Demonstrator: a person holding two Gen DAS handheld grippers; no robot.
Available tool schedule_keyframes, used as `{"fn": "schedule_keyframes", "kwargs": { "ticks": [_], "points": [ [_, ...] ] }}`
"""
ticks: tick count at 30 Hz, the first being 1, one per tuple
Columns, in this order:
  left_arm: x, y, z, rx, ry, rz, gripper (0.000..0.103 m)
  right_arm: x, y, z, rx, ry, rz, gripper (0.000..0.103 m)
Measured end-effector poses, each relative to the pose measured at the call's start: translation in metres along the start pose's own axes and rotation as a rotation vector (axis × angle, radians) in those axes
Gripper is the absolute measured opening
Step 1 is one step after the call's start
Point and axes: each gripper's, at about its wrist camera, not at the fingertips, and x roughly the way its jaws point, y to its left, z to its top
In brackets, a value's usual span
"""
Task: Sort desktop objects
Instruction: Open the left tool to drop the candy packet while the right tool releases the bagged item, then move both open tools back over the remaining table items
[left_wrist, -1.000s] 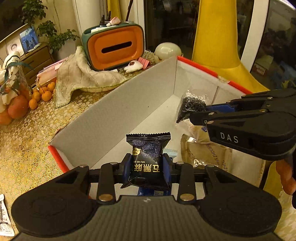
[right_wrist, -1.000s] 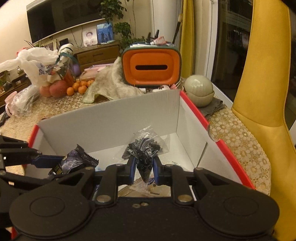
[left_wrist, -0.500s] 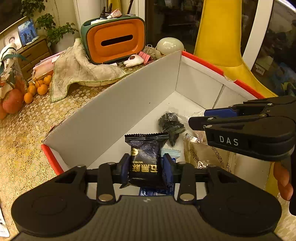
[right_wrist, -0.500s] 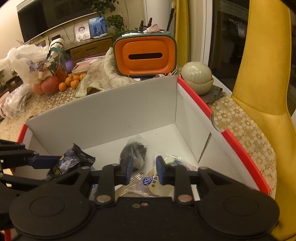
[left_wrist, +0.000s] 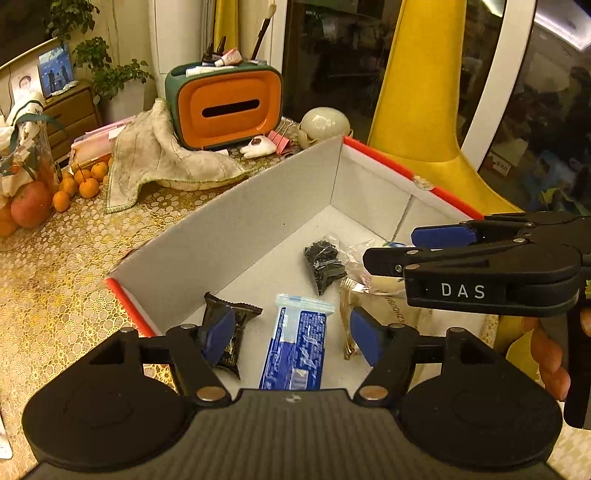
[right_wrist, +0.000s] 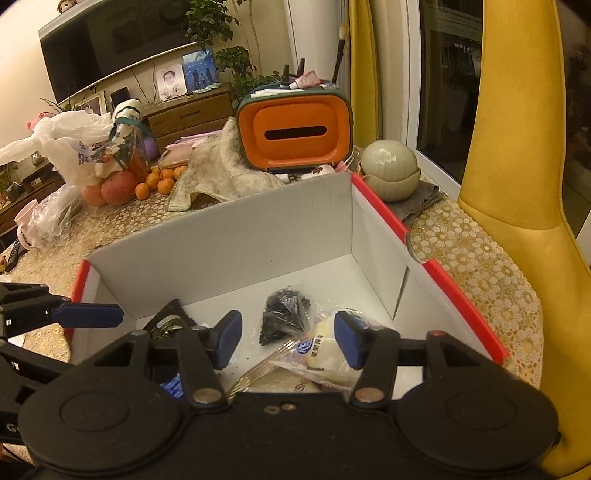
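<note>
With my left gripper (left_wrist: 288, 338) and right gripper (right_wrist: 287, 339) both gaping empty over the box (left_wrist: 229, 229), I'd lift straight out, clearing the black snack packet (left_wrist: 229, 332) beside my left jaw.

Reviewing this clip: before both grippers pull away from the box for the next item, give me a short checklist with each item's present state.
1. Left gripper open and empty: ok, its jaws stand wide apart.
2. Right gripper open and empty: ok.
3. Dark snack packet inside the box: ok, it lies on the floor by the left finger.
4. Clear bag of black bits inside the box: ok, lying free.
5. Packet free of the left finger: cannot tell, the pad overlaps it in the left wrist view.
6. Grippers apart from each other: ok, a gap shows between them.
</note>
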Motion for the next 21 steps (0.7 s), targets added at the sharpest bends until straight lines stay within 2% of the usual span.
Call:
{"fn": "schedule_keyframes", "kwargs": {
  "ticks": [8, 21],
  "points": [
    [-0.044, 0.007, -0.010, -0.003, -0.054, -0.011, 0.068, -0.032, 0.024, 0.000, -0.042, -0.029, 0.010, 0.056],
    [-0.120, 0.045, -0.043, -0.046, -0.152, 0.027, 0.068, -0.075, 0.093, -0.013, -0.164, -0.047, 0.060, 0.057]
  ]
}}
